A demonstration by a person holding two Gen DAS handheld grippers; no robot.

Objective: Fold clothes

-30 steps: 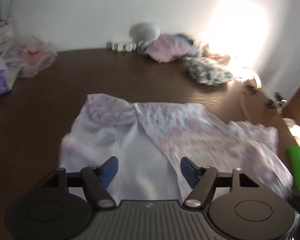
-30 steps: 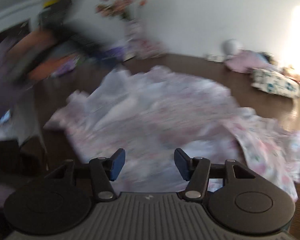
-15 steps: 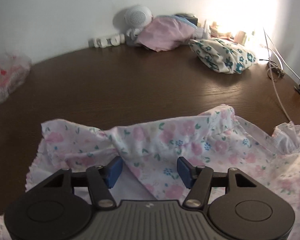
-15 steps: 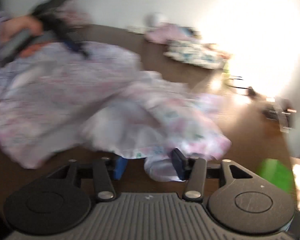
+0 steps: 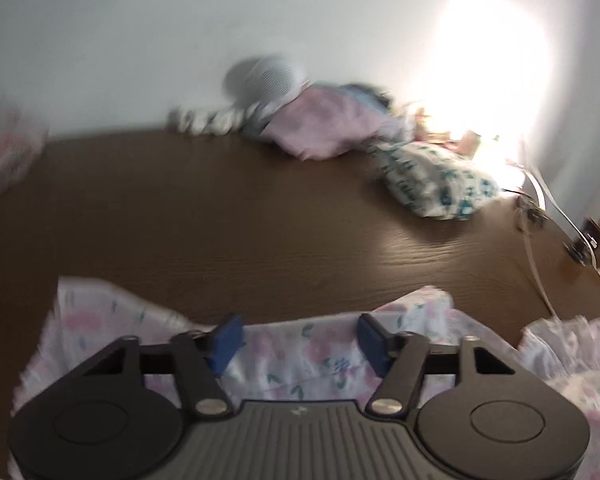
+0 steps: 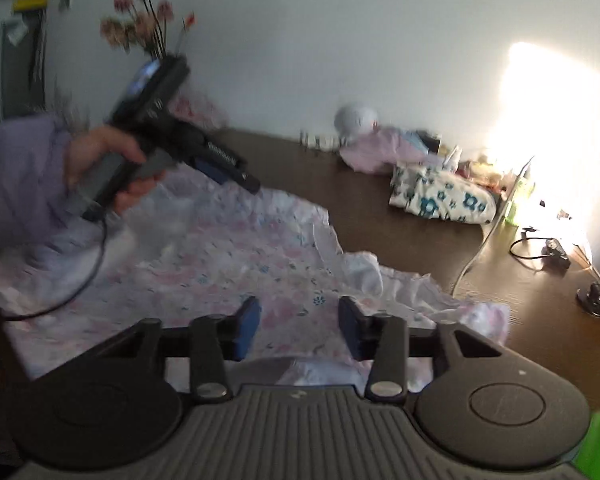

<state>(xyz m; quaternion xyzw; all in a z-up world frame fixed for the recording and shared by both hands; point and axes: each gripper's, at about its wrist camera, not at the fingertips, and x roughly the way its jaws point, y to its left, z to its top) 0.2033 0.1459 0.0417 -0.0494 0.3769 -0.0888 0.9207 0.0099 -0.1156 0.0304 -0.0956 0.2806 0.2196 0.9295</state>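
A white garment with pink flowers (image 5: 300,356) lies spread on the dark wooden table (image 5: 240,220). My left gripper (image 5: 298,340) is open, its blue pads over the garment's far edge, holding nothing. The garment also shows in the right wrist view (image 6: 220,256), rumpled at its right side. My right gripper (image 6: 298,322) is open just above the cloth. The left gripper (image 6: 236,172) shows there too, held in a hand with a purple sleeve, above the garment's far left part.
A pink cloth pile (image 5: 328,128) and a blue-flowered bundle (image 5: 436,184) lie at the table's back by the wall. A white round object (image 5: 268,80) stands behind them. Cables (image 6: 532,248) and small items lie at the right. A flower vase (image 6: 148,40) stands back left.
My left gripper has moved forward and tilted up, so its pads now sit at the garment's far edge. My right gripper has swung back left over the garment. Both stayed open.
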